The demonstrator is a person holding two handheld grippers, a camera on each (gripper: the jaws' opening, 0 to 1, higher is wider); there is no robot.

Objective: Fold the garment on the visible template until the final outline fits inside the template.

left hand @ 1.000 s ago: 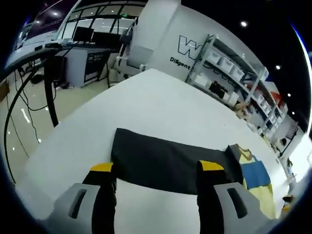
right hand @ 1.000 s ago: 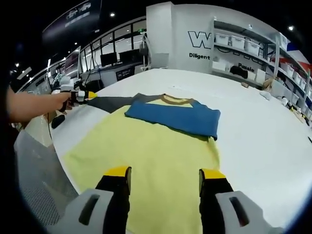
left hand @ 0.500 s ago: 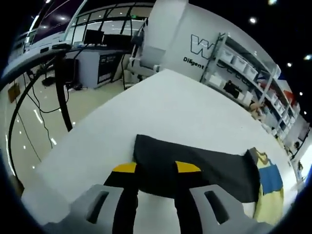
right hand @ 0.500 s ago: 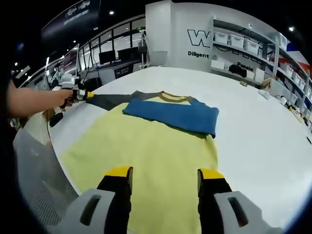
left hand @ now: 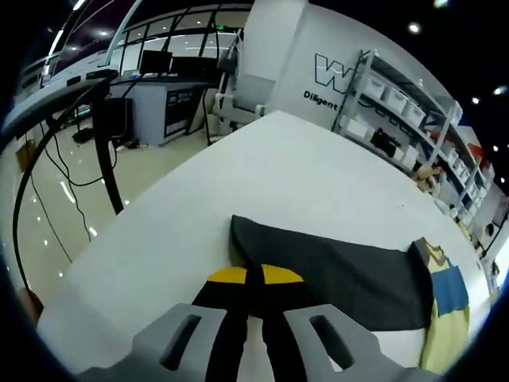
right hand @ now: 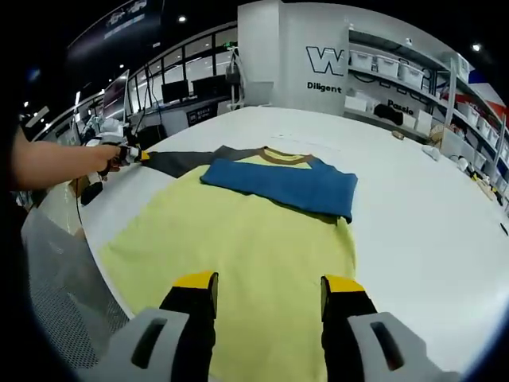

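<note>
In the left gripper view, the left tongs [left hand: 254, 276] have their 2 yellow-tipped jaws pressed together on the end of the dark grey sleeve [left hand: 334, 267] of the garment. That sleeve lies flat on the white counter [left hand: 262, 175], stretching away from the tongs toward the right of this view, where the garment's blue fold [left hand: 445, 288] and a strip of its yellow body [left hand: 439, 342] show near the picture's right edge. The pinched sleeve end sits close to a counter edge, with shiny floor and cables beyond it on the left. Shelving [left hand: 398, 103] stands against the wall past the counter's far edge.

In the right gripper view, the right tongs [right hand: 268, 281] are spread, the 2 jaws well apart and holding nothing. They hover over the near part of the garment's yellow body [right hand: 238, 247], which lies flat on the counter [right hand: 421, 215] and reaches between and beyond the 2 jaws. Farther from the tongs, the blue sleeve [right hand: 278, 181] is folded across the upper part of the yellow body, just below the brown collar [right hand: 282, 157]. The dark grey sleeve [right hand: 179, 162] runs out toward the left of this view, toward a counter edge, where the left tongs [right hand: 137, 154], held in a person's hand [right hand: 107, 159], meet its end. A perforated grey panel [right hand: 64, 286] sits beside the counter's near-left edge.
</note>
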